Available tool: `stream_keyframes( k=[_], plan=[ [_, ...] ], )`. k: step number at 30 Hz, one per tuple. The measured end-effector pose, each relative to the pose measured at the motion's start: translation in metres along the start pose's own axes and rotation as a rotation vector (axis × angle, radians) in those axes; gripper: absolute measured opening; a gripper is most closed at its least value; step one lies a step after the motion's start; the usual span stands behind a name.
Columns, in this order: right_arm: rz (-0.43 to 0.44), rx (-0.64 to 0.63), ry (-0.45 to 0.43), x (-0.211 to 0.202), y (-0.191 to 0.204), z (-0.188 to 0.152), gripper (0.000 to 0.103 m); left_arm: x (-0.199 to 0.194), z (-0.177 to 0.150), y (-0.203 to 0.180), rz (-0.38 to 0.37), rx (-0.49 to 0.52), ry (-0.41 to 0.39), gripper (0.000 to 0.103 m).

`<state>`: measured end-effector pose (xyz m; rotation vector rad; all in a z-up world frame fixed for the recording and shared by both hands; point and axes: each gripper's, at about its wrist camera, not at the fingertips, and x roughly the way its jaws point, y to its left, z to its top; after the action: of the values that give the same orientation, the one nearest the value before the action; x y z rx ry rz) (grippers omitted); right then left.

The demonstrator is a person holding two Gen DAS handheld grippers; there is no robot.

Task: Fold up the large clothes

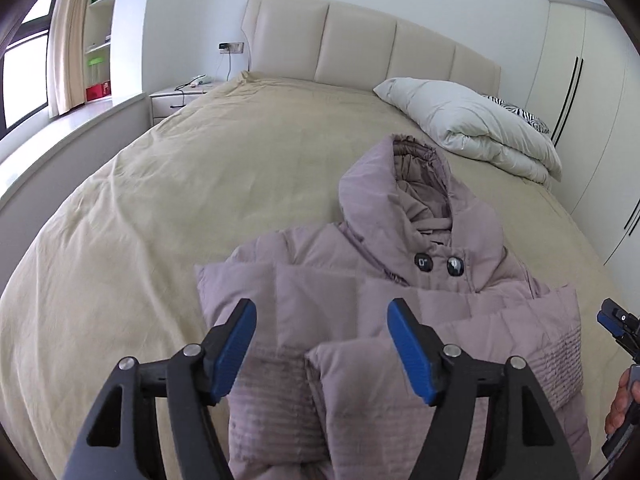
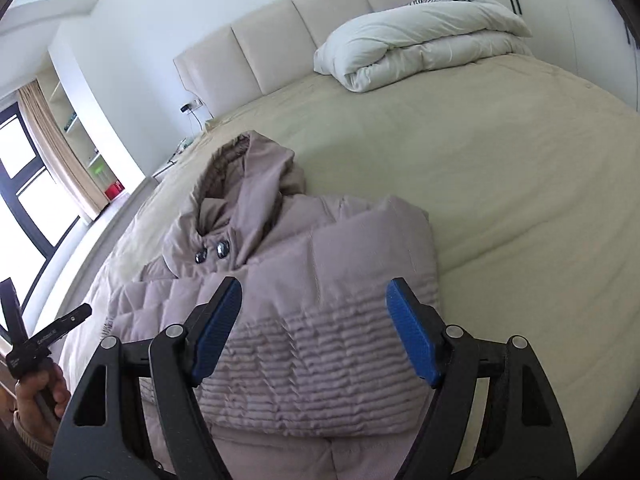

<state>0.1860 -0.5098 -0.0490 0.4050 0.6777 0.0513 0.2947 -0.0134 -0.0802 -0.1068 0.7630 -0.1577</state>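
Note:
A mauve hooded puffer jacket [image 1: 312, 256] lies face up on the bed, hood [image 1: 404, 184] pointing toward the headboard, two dark buttons at the collar. Its sleeves are folded in over the chest. My left gripper [image 1: 322, 312] hovers open above the folded left sleeve, with nothing between its blue pads. In the right wrist view the jacket [image 2: 340, 240] shows its ribbed cuff [image 2: 312, 352] on top, and my right gripper [image 2: 315, 292] stands open just over it, pads apart and not pressing the cloth. Each gripper appears at the other view's edge: the right one [image 1: 618, 320] and the left one [image 2: 52, 328].
The jacket rests on a wide bed with a beige cover [image 1: 200, 168]. A folded white duvet [image 1: 468, 124] and a zebra-print pillow [image 1: 532, 118] lie by the padded headboard [image 1: 360, 36]. A nightstand [image 1: 176, 100] and window sill stand left, wardrobe doors [image 1: 592, 120] right.

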Motion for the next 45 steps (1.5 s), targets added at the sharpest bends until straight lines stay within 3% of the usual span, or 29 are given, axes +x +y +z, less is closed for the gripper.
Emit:
stream_keyframes(
  k=[2,8,12,16,17,18,19,21,24,26,28,31,35,39,40,41,42,43,45],
  plan=[
    [0.031,0.000,0.013,0.013,0.006,0.016,0.075,0.025,0.026,-0.014,-0.002,0.040,0.021,0.081],
    [0.051,-0.035,0.077,0.089,0.030,0.048,0.075,0.107,0.094,-0.065,0.053,0.123,0.043,0.083],
    [-0.032,-0.030,0.250,0.163,0.019,0.026,0.075,0.161,0.126,-0.093,0.117,0.183,0.066,0.083],
    [-0.061,-0.126,0.138,0.166,0.026,0.001,0.076,0.224,0.140,-0.103,0.139,0.200,0.174,0.084],
    [-0.057,-0.126,0.119,0.165,0.025,-0.001,0.076,0.237,0.142,-0.097,0.134,0.166,0.200,0.078],
    [-0.048,-0.119,0.111,0.164,0.024,-0.002,0.076,0.246,0.143,-0.090,0.116,0.126,0.220,0.061],
    [-0.039,-0.108,0.111,0.165,0.022,-0.002,0.076,0.251,0.144,-0.085,0.088,0.087,0.233,0.055],
    [-0.033,-0.103,0.107,0.165,0.021,-0.003,0.076,0.247,0.143,-0.077,0.040,0.039,0.228,0.037],
    [-0.045,-0.114,0.108,0.165,0.021,-0.001,0.076,0.225,0.136,-0.082,0.022,0.092,0.174,0.018],
    [0.001,-0.075,0.096,0.153,0.022,0.008,0.076,0.206,0.132,-0.082,0.008,0.116,0.129,0.015],
    [0.111,0.032,0.022,0.134,0.021,0.029,0.077,0.191,0.129,-0.082,-0.001,0.130,0.089,0.013],
    [0.082,-0.013,-0.050,0.140,0.046,0.073,0.097,0.165,0.123,-0.083,-0.015,0.150,0.024,0.012],
    [0.027,-0.059,0.044,0.207,0.080,0.124,0.097,0.133,0.109,-0.091,-0.030,0.217,-0.072,0.012],
    [-0.067,-0.125,0.158,0.278,0.121,0.150,0.096,0.108,0.097,-0.090,-0.095,0.237,-0.140,0.012],
    [-0.115,-0.124,0.188,0.295,0.125,0.154,0.092,0.102,0.094,-0.088,-0.110,0.238,-0.157,0.012],
    [-0.150,-0.116,0.212,0.308,0.125,0.156,0.069,0.097,0.091,-0.085,-0.110,0.239,-0.172,0.012],
    [-0.164,-0.085,0.239,0.317,0.121,0.159,0.056,0.094,0.090,-0.082,-0.110,0.234,-0.175,0.012],
    [-0.156,-0.028,0.262,0.320,0.113,0.160,0.034,0.093,0.088,-0.078,-0.116,0.222,-0.167,0.012],
    [-0.134,0.020,0.255,0.312,0.103,0.160,0.019,0.091,0.086,-0.069,-0.123,0.192,-0.149,0.011]
  ],
)
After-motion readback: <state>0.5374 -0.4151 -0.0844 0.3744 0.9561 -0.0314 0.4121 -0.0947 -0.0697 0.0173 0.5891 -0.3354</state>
